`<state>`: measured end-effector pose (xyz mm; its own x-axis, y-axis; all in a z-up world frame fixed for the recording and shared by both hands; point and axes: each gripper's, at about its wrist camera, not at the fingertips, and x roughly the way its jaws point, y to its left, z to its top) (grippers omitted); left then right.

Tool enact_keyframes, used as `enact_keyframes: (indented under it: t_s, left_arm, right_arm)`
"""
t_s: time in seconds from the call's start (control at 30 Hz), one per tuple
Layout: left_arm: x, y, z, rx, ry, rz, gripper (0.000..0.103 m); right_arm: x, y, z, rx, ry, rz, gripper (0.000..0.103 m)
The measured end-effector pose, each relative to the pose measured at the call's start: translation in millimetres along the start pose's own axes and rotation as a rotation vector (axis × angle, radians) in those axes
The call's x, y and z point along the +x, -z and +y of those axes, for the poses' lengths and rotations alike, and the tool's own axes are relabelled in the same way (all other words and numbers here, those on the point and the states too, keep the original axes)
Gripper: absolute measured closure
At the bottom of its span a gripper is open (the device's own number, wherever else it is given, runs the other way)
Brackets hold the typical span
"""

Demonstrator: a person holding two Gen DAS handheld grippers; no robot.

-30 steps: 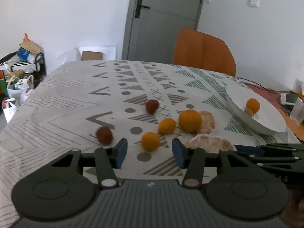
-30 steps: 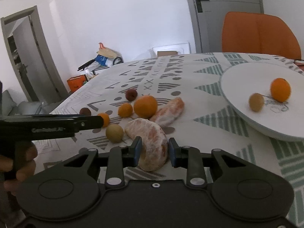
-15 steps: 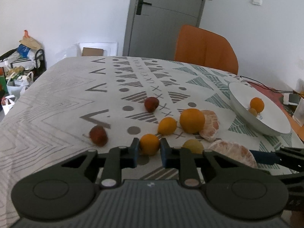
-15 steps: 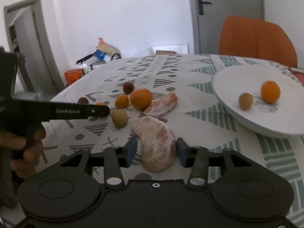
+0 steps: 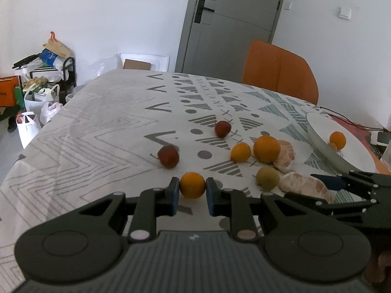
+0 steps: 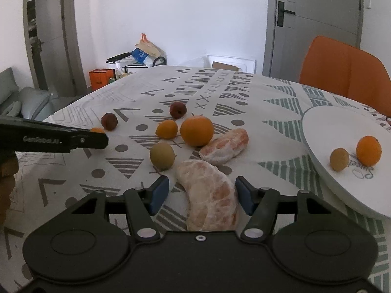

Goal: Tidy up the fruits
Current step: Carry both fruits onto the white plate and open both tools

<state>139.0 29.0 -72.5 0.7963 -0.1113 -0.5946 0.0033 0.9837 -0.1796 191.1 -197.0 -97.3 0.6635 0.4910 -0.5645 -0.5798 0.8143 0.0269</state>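
My left gripper (image 5: 192,194) is shut on a small orange (image 5: 192,185) and holds it just above the patterned tablecloth (image 5: 102,131). My right gripper (image 6: 202,195) is open, its jaws on either side of a peeled orange half (image 6: 210,195) that lies on the cloth. A second peeled half (image 6: 224,146), a large orange (image 6: 197,131), a small orange (image 6: 167,129), a green-brown fruit (image 6: 162,155) and two dark red fruits (image 6: 178,109) (image 6: 109,121) lie on the table. A white plate (image 6: 325,131) at the right holds an orange (image 6: 368,150) and a small brown fruit (image 6: 339,159).
An orange chair (image 5: 278,70) stands behind the table's far right side. A grey door (image 5: 232,22) is behind it. Bags and a cart (image 5: 41,73) crowd the floor at the left. A cable (image 5: 352,124) lies beyond the plate.
My left gripper closed on the small orange and raised it slightly. My right gripper opened, let go of the peeled orange half and drew back a little.
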Motion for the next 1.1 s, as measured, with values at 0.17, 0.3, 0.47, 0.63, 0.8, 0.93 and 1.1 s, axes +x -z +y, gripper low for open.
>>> enact_keyframes:
  t_s: [0.17,0.3,0.47,0.63,0.8,0.93,1.1]
  left_arm:
    - [-1,2,-3,0.010,0.019,0.001,0.081]
    - [2,1,-12,0.028,0.050,0.008,0.081]
    - [1,-4,-32,0.082,0.090,-0.006,0.081]
    - [-3,-8,-49,0.104,0.113,-0.030,0.081]
    - [-8,-8,-68,0.127,0.124,-0.048,0.081]
    - [-10,-7,-80,0.155,0.129,-0.053,0.081]
    - [-12,-9,-96,0.188,0.137,-0.064,0.081]
  right_arm:
    - [-11,5,-4,-0.017,0.018,0.000,0.063]
    - [-20,9,-5,-0.008,0.051,0.005,0.066]
    - [-39,20,-14,0.044,0.080,-0.009,0.066]
    - [-55,21,-28,0.073,0.119,-0.046,0.067]
    - [-70,20,-40,0.096,0.141,-0.094,0.066]
    - [-79,24,-51,0.120,0.156,-0.117,0.066]
    - [-87,29,-65,0.159,0.176,-0.143,0.066]
